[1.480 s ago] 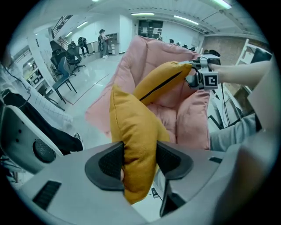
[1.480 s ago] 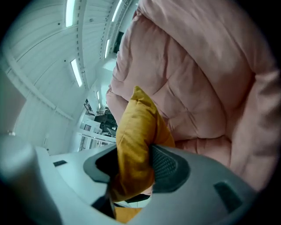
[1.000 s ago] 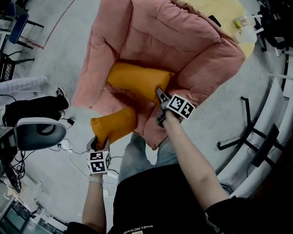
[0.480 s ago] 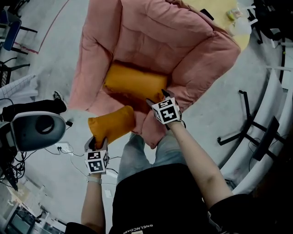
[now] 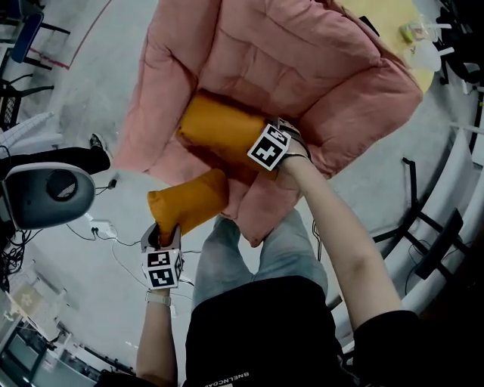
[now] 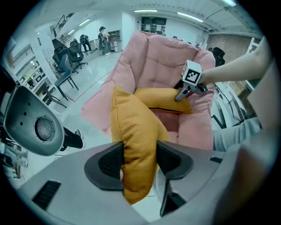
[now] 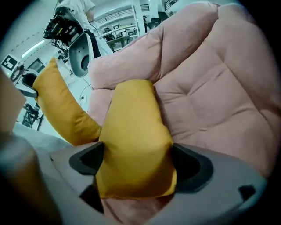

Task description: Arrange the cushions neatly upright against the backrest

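Left gripper (image 6: 139, 160) clamps first cushion (image 5: 189, 202) off the armchair's (image 5: 151, 113) front; right gripper (image 7: 136, 165), jaws just opened wide, straddles second cushion (image 5: 219, 132) lying on the seat (image 6: 175, 119). Neither stands against the backrest (image 5: 280, 53) yet.

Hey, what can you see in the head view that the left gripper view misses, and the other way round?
Head view only: the person's left forearm and a yellow table beyond the armchair. Left gripper view only: ceiling lights and distant people down the room. Both: the pink armchair, the left tool clamped on one orange cushion, and a second cushion lying in the seat.
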Demonstrator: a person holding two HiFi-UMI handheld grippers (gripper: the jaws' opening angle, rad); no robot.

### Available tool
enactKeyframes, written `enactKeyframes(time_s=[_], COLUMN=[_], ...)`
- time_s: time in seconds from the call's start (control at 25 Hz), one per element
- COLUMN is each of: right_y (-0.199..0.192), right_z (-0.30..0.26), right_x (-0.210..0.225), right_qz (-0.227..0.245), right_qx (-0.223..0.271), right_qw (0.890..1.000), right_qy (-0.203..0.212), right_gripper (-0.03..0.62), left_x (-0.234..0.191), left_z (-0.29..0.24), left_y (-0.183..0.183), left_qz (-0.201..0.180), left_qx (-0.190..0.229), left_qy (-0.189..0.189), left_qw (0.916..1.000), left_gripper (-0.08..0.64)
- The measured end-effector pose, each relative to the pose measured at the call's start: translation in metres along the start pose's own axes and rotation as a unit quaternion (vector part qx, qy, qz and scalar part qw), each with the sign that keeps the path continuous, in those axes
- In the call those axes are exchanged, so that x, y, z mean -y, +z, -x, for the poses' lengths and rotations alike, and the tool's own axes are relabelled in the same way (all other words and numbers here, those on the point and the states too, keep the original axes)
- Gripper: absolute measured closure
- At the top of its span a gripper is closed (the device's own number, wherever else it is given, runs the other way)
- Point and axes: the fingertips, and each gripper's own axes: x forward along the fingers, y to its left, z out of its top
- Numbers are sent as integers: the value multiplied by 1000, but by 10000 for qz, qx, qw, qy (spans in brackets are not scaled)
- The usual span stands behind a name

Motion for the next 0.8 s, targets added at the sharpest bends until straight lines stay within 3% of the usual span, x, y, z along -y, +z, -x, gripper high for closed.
enactKeyframes(time_s=[0.32, 0.48, 0.6, 0.8], right_y=[-7, -8, -7, 3], right_z=[-27, -31, -22, -2], right_x=[5, 2, -2, -17], right_qz=[41, -156, -316, -201], right_qx=[-188, -240, 61, 632], right_qw=[9988, 9988, 9992, 9978], right_qy=[441, 409, 248, -93], right_gripper=[120, 240, 315, 333], left_x=[4, 1, 2, 2], left_z=[-6, -7, -7, -6], left_y=[2, 0, -3, -5], left_qz=[68, 134, 156, 159], left_qx=[21, 38, 55, 80], left_qy=[140, 181, 191, 187], left_qw=[9999, 9997, 9997, 9997], left_gripper=[334, 334, 334, 334])
